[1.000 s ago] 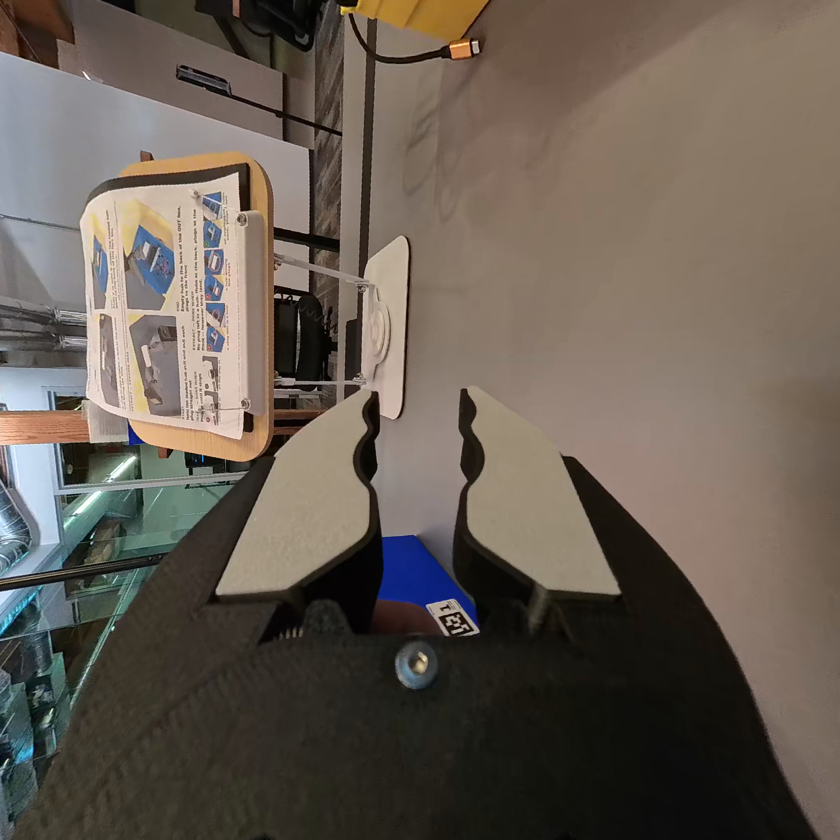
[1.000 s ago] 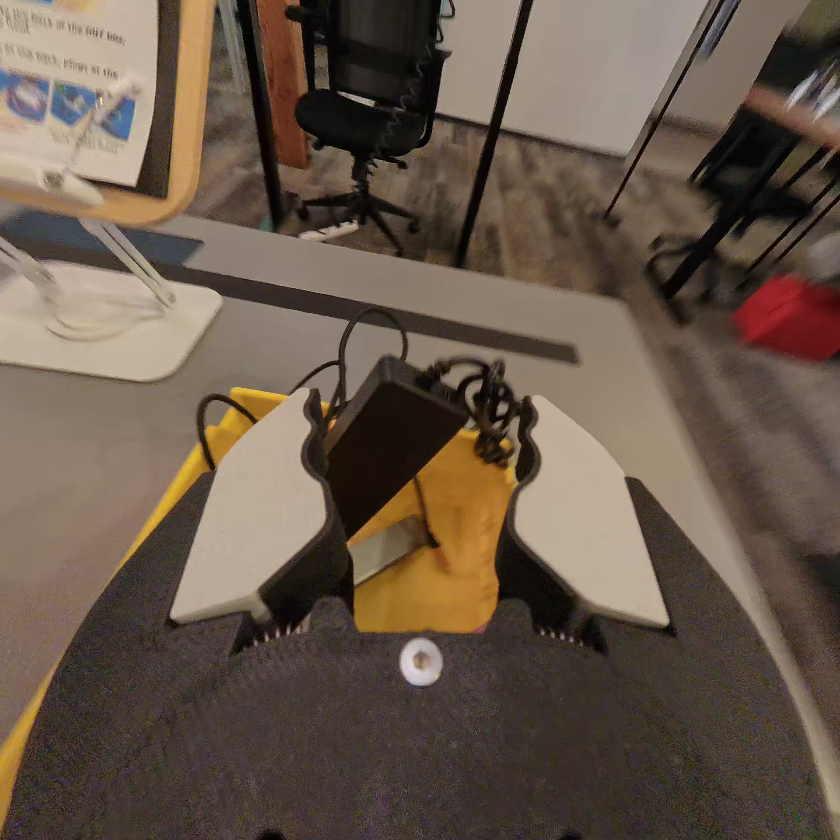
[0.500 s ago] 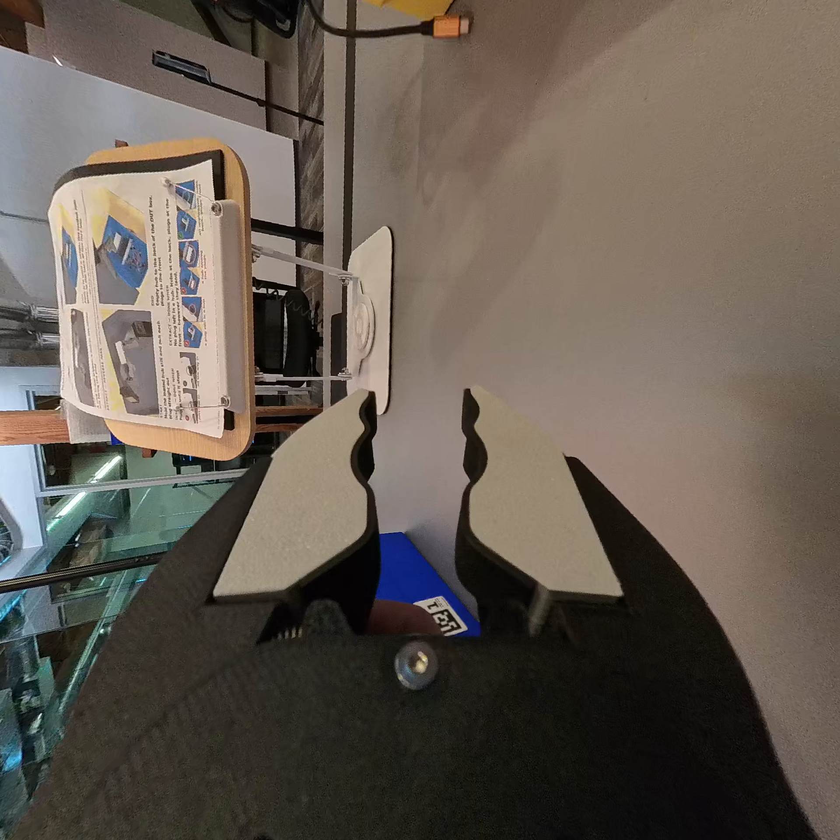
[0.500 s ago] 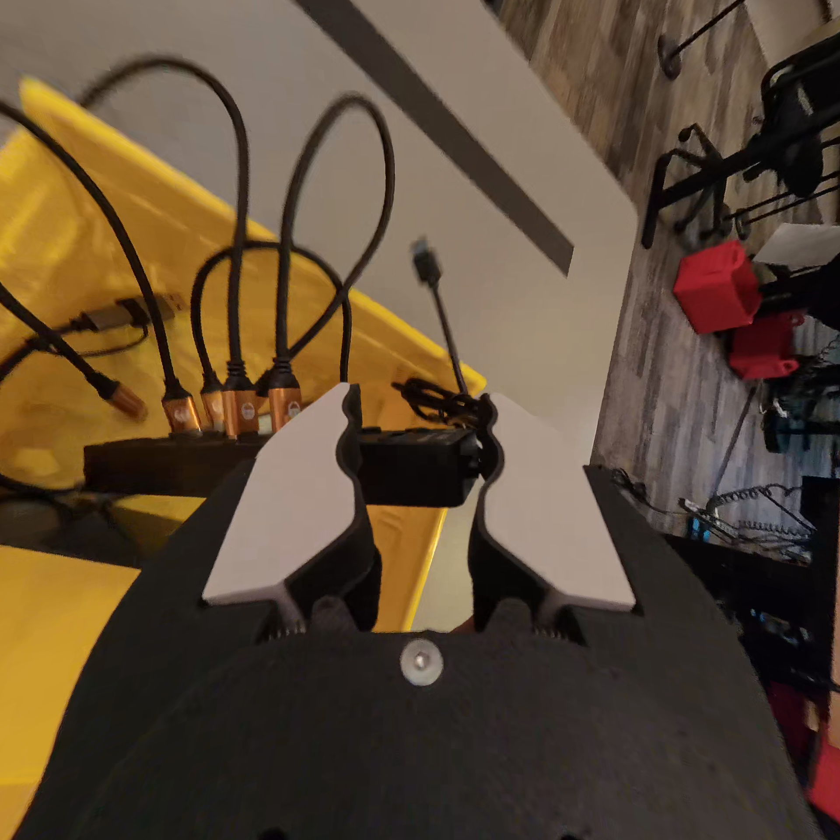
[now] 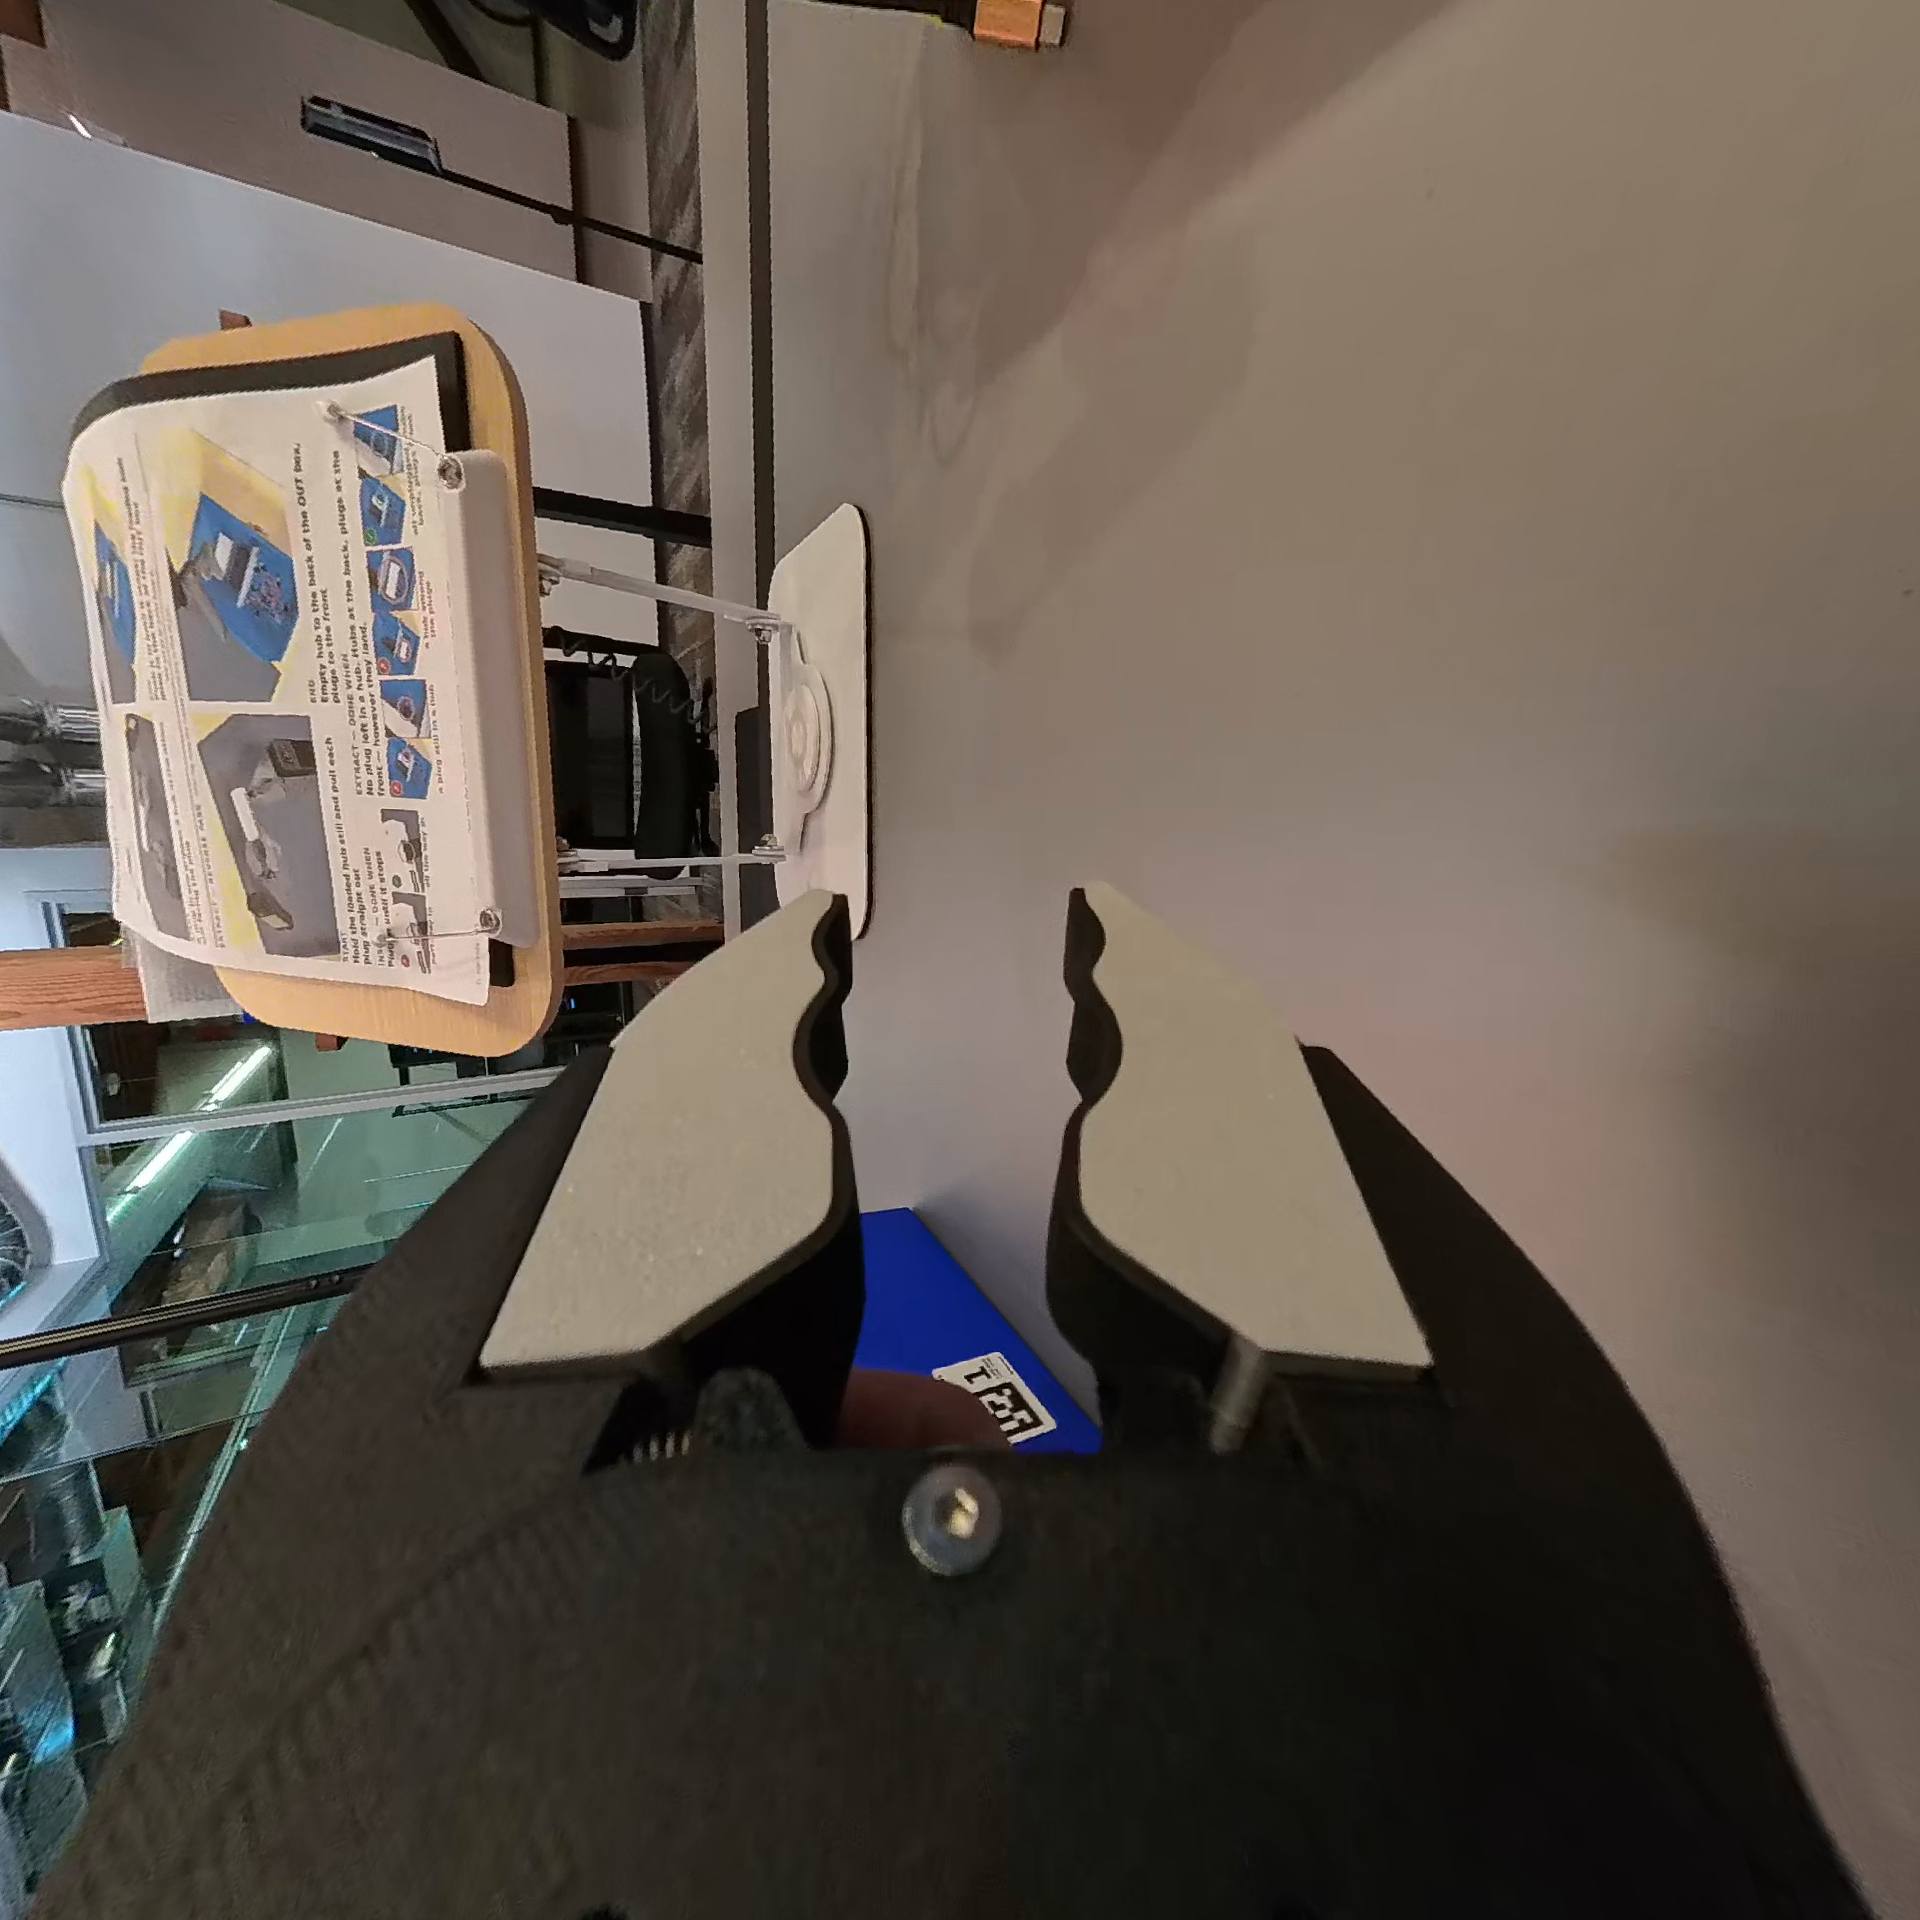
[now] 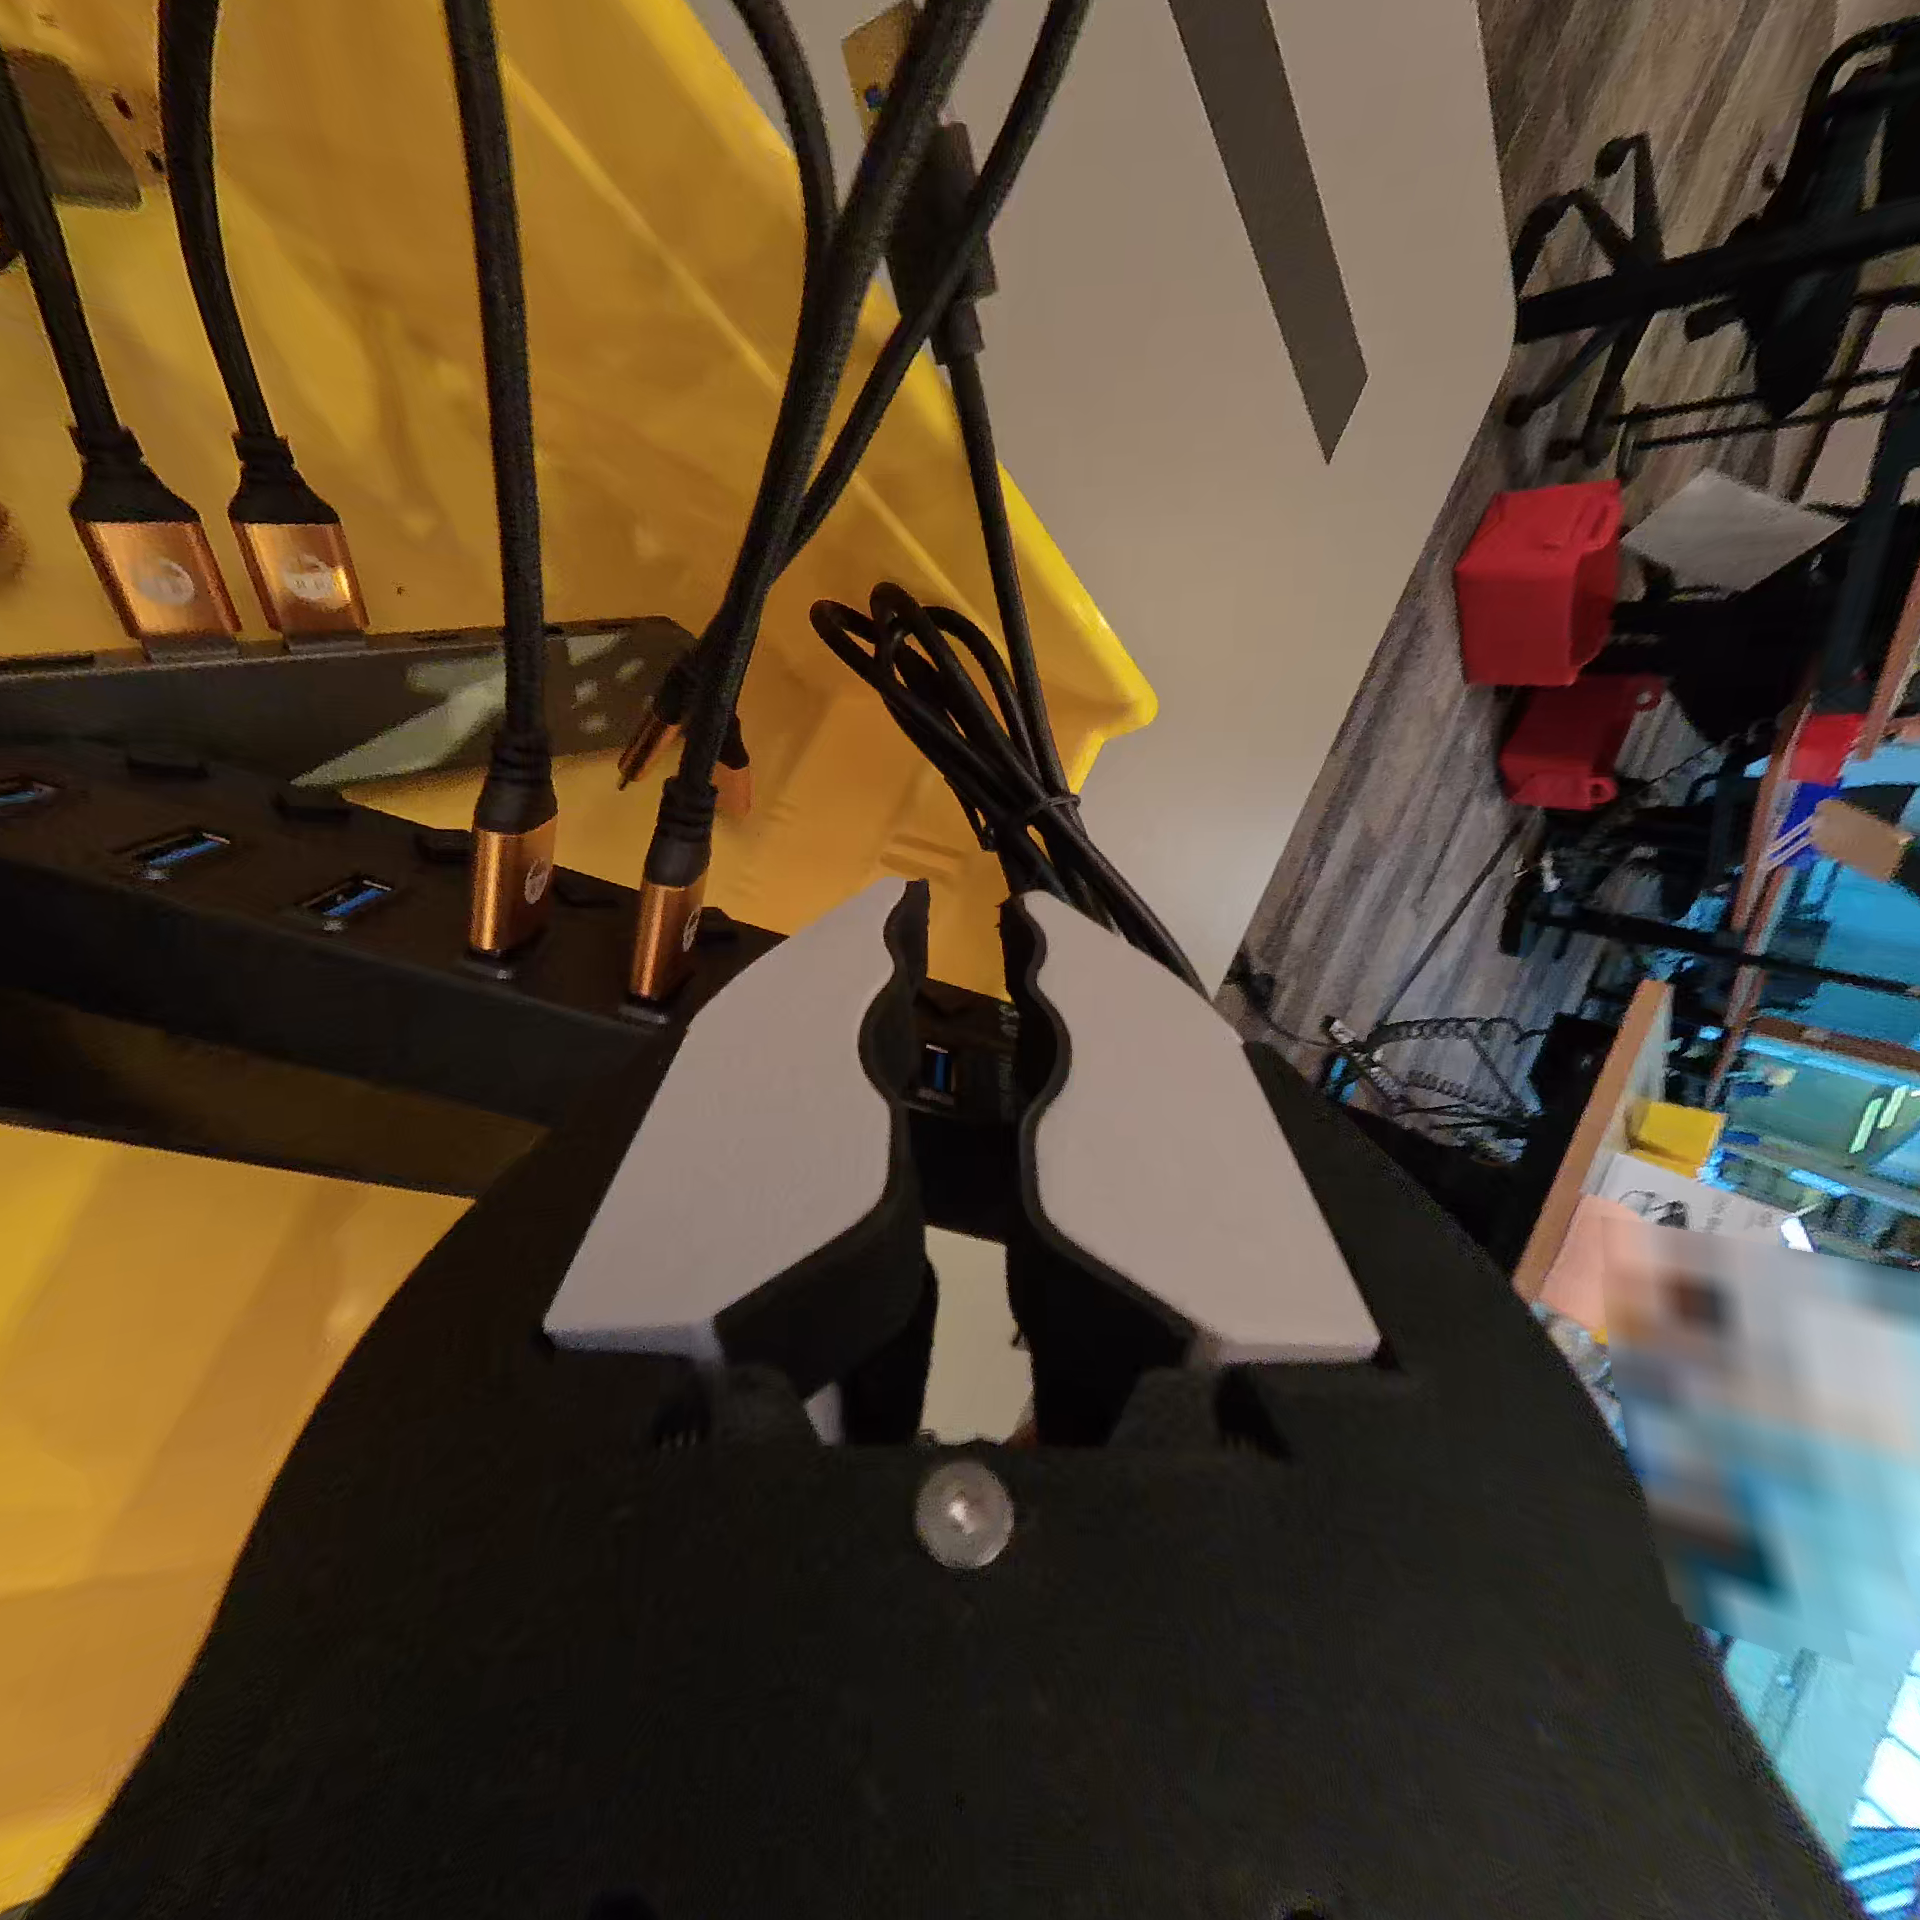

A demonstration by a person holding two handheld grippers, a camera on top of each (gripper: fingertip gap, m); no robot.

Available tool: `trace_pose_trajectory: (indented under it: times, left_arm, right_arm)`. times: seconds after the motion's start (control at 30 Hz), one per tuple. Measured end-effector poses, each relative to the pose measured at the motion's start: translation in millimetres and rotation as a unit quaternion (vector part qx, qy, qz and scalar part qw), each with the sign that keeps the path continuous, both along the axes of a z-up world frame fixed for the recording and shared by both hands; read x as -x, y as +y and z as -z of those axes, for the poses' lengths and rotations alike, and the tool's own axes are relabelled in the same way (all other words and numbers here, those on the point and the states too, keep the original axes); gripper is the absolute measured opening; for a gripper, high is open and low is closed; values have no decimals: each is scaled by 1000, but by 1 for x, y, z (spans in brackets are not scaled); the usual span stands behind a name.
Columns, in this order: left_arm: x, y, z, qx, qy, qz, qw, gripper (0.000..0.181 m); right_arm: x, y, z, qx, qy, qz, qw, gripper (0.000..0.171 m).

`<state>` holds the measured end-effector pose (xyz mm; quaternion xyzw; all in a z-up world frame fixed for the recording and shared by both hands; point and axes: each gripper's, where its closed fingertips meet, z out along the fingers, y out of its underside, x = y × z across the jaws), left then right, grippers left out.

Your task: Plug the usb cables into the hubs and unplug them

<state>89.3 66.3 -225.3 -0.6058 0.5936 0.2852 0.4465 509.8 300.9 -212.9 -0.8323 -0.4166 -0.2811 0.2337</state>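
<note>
In the right wrist view my right gripper is shut on the end of a black USB hub and holds it over a yellow bin. Two copper-ended cables are plugged into this hub near my fingers. A second grey hub lies behind it with two more copper plugs in it. A thin bundled black cord hangs off the held end. In the left wrist view my left gripper is open and empty over the grey table.
A wooden stand with an instruction sheet sits on a white base at the table's far edge. A blue thing with a tag lies under my left gripper. A loose copper plug lies on the table. Red boxes stand on the floor. Tip to tip, the grippers are about 50 centimeters apart.
My right gripper has moved in and closed on the end of the black hub, which now sits closer in view. My left gripper stays open and has barely shifted.
</note>
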Motion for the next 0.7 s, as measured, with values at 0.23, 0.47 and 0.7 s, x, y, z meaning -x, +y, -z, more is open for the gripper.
trace_pose_trajectory:
  times: [0.23,0.47,0.7]
  left_arm:
    - [-1,-2,0,-2,4,2,1000,40]
    - [2,1,4,5,2,-3,1000,41]
    - [4,1,5,9,-4,-5,1000,41]
  right_arm:
    - [5,-4,1,58,9,-27,998,45]
    - [63,-8,-14,81,150,-58,984,65]
    - [59,-8,38,165,72,-41,983,12]
